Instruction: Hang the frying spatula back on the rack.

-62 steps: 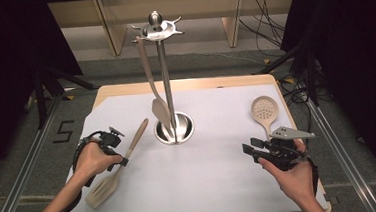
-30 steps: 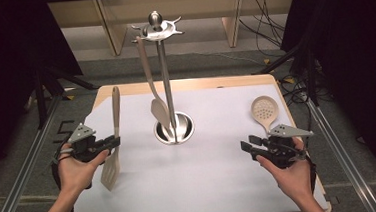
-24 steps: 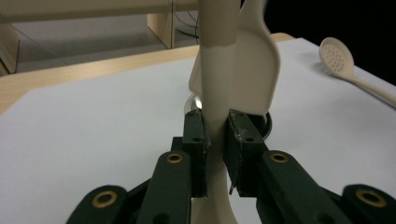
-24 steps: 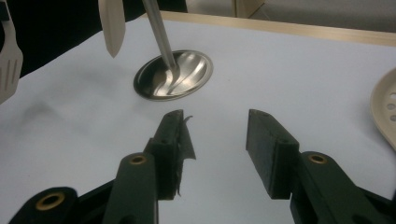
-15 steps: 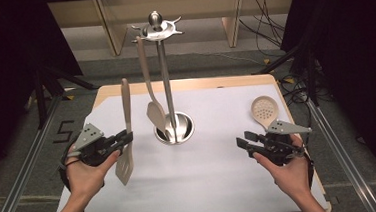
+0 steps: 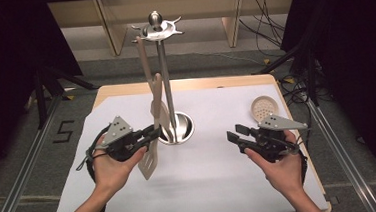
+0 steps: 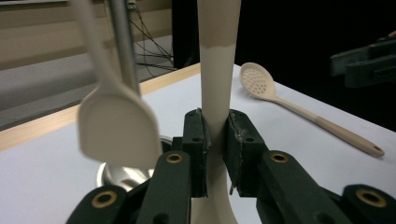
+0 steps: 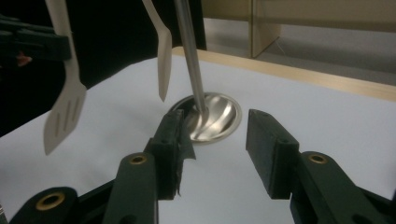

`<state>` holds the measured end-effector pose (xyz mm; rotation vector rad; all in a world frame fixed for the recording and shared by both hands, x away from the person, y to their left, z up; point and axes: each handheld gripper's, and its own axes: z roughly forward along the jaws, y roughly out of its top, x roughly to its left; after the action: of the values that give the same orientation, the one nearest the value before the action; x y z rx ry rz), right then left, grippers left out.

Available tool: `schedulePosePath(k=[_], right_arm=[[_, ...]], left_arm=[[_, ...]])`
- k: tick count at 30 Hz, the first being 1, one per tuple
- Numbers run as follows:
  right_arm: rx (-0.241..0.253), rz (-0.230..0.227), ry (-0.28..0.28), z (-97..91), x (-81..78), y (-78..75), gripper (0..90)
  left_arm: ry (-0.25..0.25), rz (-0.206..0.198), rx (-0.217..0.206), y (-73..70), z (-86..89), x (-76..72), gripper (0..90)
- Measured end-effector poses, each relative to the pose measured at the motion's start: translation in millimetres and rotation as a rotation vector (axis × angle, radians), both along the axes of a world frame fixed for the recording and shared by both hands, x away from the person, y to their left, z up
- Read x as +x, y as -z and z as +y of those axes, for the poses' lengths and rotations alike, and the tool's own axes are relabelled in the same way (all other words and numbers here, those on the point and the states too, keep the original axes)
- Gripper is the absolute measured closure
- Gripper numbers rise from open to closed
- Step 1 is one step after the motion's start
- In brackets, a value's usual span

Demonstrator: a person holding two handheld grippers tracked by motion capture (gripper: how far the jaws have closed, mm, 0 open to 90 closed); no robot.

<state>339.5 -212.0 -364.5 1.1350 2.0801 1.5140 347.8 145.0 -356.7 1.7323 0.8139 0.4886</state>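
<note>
My left gripper (image 6: pixel 153 133) is shut on the handle of a beige slotted spatula (image 6: pixel 150 161), held upright with its head down, just left of the metal utensil stand (image 6: pixel 164 77). In the left gripper view the pads (image 7: pixel 194 135) press on the spatula handle (image 7: pixel 215 88). A beige turner (image 6: pixel 147 69) hangs from the stand's top ring, close beside the held handle. My right gripper (image 6: pixel 234 135) hovers open with nothing between its fingers, right of the stand's base (image 6: pixel 187 128). In the right gripper view my right gripper (image 8: pixel 215 144) points at that base (image 8: pixel 219 114).
A beige perforated spoon (image 6: pixel 263 108) lies on the white sheet (image 6: pixel 211 184) behind my right hand. The wooden table edge (image 6: pixel 199 83) runs along the back. Metal rails and cables lie on the floor on both sides.
My left gripper has carried the spatula right and a little up, from the sheet's left edge to beside the stand. The right gripper has lifted and shifted slightly.
</note>
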Motion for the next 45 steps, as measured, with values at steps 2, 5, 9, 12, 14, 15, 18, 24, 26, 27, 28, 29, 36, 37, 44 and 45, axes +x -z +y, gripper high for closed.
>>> schedulePosePath(k=[2,5,9,12,14,15,18,24,26,27,28,29,36,37,44,45], right_arm=[[0.004,-0.008,-0.013,9.8,0.6,-8.0,57.7],[0.008,-0.037,-0.032,16.5,2.8,-12.9,57.9],[0.047,-0.053,-0.052,38.7,4.3,-27.6,58.3],[0.042,-0.092,-0.076,50.8,9.1,-33.5,58.2],[0.041,-0.096,-0.074,58.2,11.7,-36.1,58.0],[0.041,-0.096,-0.074,58.2,11.7,-36.1,58.0],[0.053,-0.09,-0.079,70.7,16.7,-39.6,57.4],[0.072,-0.089,-0.066,82.2,23.1,-42.4,55.4],[0.081,-0.085,-0.06,83.9,24.6,-42.6,55.4],[0.072,-0.096,-0.054,83.7,26.2,-42.6,55.4],[0.075,-0.092,-0.044,84.2,27.1,-42.5,55.4],[0.075,-0.092,-0.044,84.2,27.1,-42.5,55.4],[0.096,-0.076,-0.01,83.7,27.6,-43.6,68.2],[0.091,-0.076,-0.007,82.7,27.3,-43.9,72.0],[0.11,-0.074,-0.049,81.3,22.0,-47.7,75.7],[0.11,-0.074,-0.049,81.3,22.0,-47.7,75.7]], left_arm=[[0.016,0.003,0.007,-0.1,-11.5,3.7,78.1],[0.028,0.004,0.014,0.0,-18.3,5.6,78.1],[0.035,0.025,0.024,1.9,-31.5,7.9,78.0],[0.053,0.033,0.034,4.4,-42.7,11.1,78.0],[0.061,0.033,0.04,5.2,-46.7,12.6,78.0],[0.061,0.033,0.04,5.2,-46.7,12.6,78.0],[0.074,0.028,0.048,6.3,-53.4,14.4,78.0],[0.071,0.029,0.049,6.6,-61.7,12.2,78.0],[0.072,0.026,0.055,6.3,-63.8,11.6,78.0],[0.072,0.026,0.055,6.3,-63.8,11.6,78.0],[0.081,0.02,0.061,6.6,-66.0,11.7,78.0],[0.081,0.02,0.061,6.6,-66.0,11.7,78.0],[0.096,0.009,0.097,8.9,-75.4,7.6,77.9],[0.096,0.009,0.097,8.9,-75.4,7.6,77.8],[0.149,-0.02,0.119,7.2,-76.6,10.2,77.2],[0.149,-0.02,0.119,7.2,-76.6,10.2,76.9]])
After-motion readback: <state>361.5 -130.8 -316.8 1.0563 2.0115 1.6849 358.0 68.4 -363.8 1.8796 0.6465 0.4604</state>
